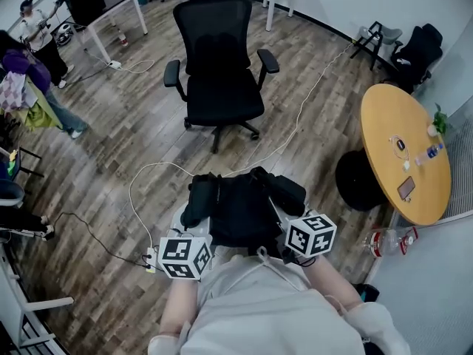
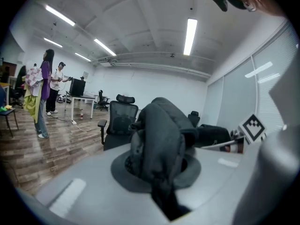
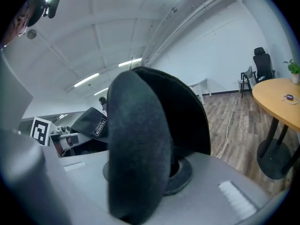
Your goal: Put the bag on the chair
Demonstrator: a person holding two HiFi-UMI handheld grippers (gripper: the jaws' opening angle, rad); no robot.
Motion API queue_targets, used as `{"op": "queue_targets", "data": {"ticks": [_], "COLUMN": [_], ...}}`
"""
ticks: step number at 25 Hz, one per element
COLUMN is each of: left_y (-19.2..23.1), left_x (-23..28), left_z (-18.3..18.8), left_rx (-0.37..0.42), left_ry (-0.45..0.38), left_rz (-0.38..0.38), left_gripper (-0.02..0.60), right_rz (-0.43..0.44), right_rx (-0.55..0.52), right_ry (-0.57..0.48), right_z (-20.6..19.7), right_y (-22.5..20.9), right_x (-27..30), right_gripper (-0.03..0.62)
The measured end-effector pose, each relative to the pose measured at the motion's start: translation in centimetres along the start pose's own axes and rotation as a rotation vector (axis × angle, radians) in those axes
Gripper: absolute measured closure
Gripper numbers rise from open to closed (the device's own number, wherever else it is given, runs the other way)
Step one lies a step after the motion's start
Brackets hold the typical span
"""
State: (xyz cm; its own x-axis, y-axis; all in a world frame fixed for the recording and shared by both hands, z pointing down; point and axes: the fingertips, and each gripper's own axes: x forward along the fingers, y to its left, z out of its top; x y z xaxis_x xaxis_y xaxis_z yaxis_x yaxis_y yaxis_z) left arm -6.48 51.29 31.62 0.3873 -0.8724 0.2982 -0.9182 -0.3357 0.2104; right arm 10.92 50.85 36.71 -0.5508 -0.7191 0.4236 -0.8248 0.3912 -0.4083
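A wood-plank floor (image 1: 133, 135) fills the room. At the far middle a black office chair (image 1: 219, 72) stands on its wheeled base, its seat facing the near side. To the right is a round yellow tabletop (image 1: 399, 135) on a dark pedestal, and a second dark chair (image 1: 418, 49) stands by the far right wall. At the far left are a white desk (image 1: 111, 9) and several people (image 1: 33, 65).

The black bag (image 1: 240, 209) hangs above the floor at the near middle, right in front of the person, stretched between the two grippers; it is well apart from the chair and not yet on it. The left gripper (image 2: 160, 175) is pressed together on a bunched grey fold of the bag at its left side. The right gripper (image 3: 140, 172) pinches a thick black strap-like edge of the bag at its right side, and a small label shows on the bag beyond.

A white cable (image 1: 144, 172) loops across the floor between bag and chair. A clear bottle (image 1: 386, 241) lies on the floor near the tabletop's foot, and a phone (image 1: 406, 188) rests on the tabletop
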Motion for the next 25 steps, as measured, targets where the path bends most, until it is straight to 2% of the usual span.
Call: {"op": "queue_targets", "data": {"ticks": [5, 13, 18, 25], "left_y": [1.5, 1.4, 1.3, 1.7], "left_x": [6.5, 19.2, 26.7, 34.7], "left_z": [1.8, 6.4, 8.7, 10.2], "left_rx": [-0.011, -0.037, -0.049, -0.07], "left_ry": [0.011, -0.036, -0.058, -0.011], "left_rz": [0.061, 0.154, 0.181, 0.178], "left_gripper": [0.548, 0.548, 0.548, 0.548], "right_rz": [0.062, 0.157, 0.19, 0.186], "right_rx": [0.006, -0.061, -0.092, -0.066], "right_ry": [0.024, 0.041, 0.052, 0.08], "right_z": [3.7, 13.0, 18.1, 22.0], "right_y": [-4.2, -13.2, -18.6, -24.2], "right_x": [5.4, 13.1, 17.4, 21.8], "right_gripper": [0.563, 0.563, 0.563, 0.563]}}
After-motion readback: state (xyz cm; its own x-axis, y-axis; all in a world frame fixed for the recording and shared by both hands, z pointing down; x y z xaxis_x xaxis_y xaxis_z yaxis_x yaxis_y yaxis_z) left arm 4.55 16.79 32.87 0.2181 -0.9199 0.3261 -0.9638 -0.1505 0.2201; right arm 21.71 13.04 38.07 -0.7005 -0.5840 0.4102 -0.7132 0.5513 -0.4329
